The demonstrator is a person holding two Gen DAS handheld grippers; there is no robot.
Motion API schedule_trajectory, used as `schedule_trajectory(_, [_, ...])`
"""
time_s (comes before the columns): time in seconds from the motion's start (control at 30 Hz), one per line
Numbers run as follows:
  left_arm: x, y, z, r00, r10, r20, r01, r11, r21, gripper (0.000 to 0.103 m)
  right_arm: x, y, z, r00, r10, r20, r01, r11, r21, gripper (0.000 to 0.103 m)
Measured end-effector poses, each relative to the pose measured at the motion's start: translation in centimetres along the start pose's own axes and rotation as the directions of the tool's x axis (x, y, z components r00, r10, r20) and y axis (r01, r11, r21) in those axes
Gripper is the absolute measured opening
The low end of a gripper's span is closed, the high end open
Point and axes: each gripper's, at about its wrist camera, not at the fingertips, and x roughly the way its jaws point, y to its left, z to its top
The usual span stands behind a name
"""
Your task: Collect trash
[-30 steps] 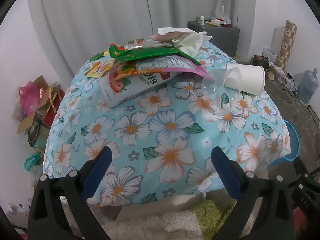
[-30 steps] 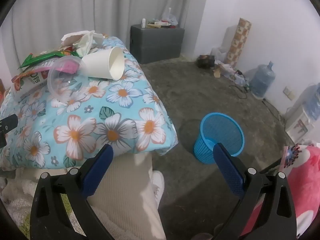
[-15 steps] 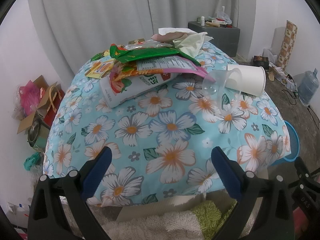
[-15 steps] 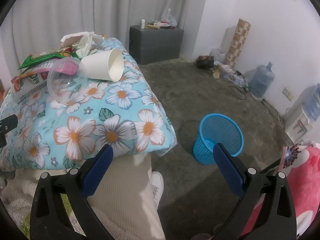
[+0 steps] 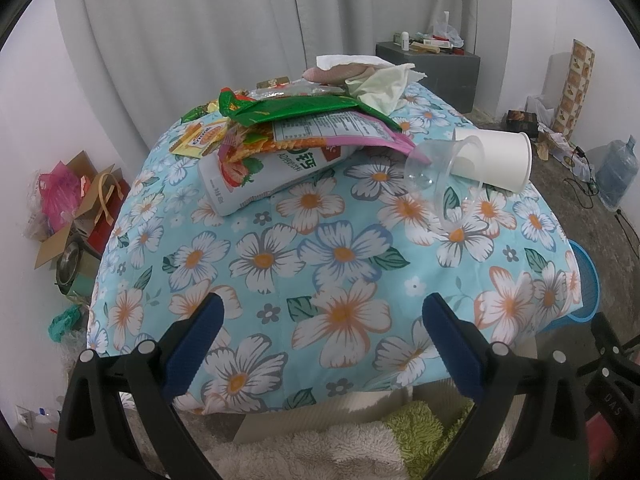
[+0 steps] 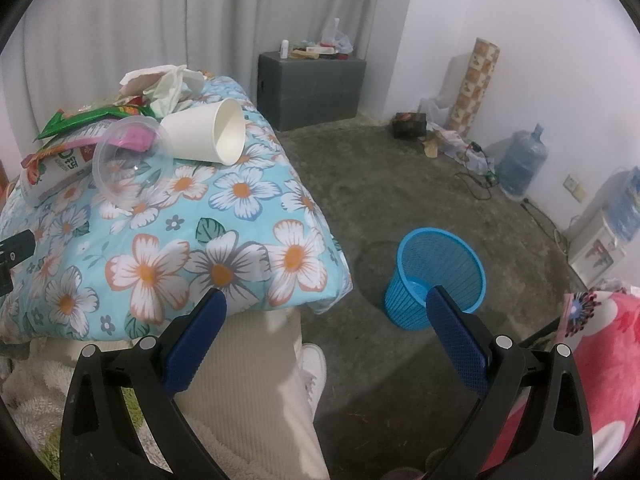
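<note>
we hold both grippers, left [image 5: 320, 316] and right [image 6: 326, 312], wide open and empty before the white paper cup [image 5: 496, 158] and blue mesh basket [image 6: 438, 276].

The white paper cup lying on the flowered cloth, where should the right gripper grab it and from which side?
The white paper cup lies on its side, open mouth toward the table's right edge, base against the clear plastic cup. Probably best to bring the open right gripper in from that mouth side and pinch the rim, one finger inside and one outside, since the wall there is free.
</note>
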Motion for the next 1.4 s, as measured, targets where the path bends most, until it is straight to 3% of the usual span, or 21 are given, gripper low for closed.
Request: schedule_trajectory(1.4, [0.50,0.84,-0.51,1.000,0.001,-0.007,-0.001,1.000,0.006,0.097,0.21,-0.05,-0.11,1.000,-0.001,0.004,0.001,1.000,0.003,0.096])
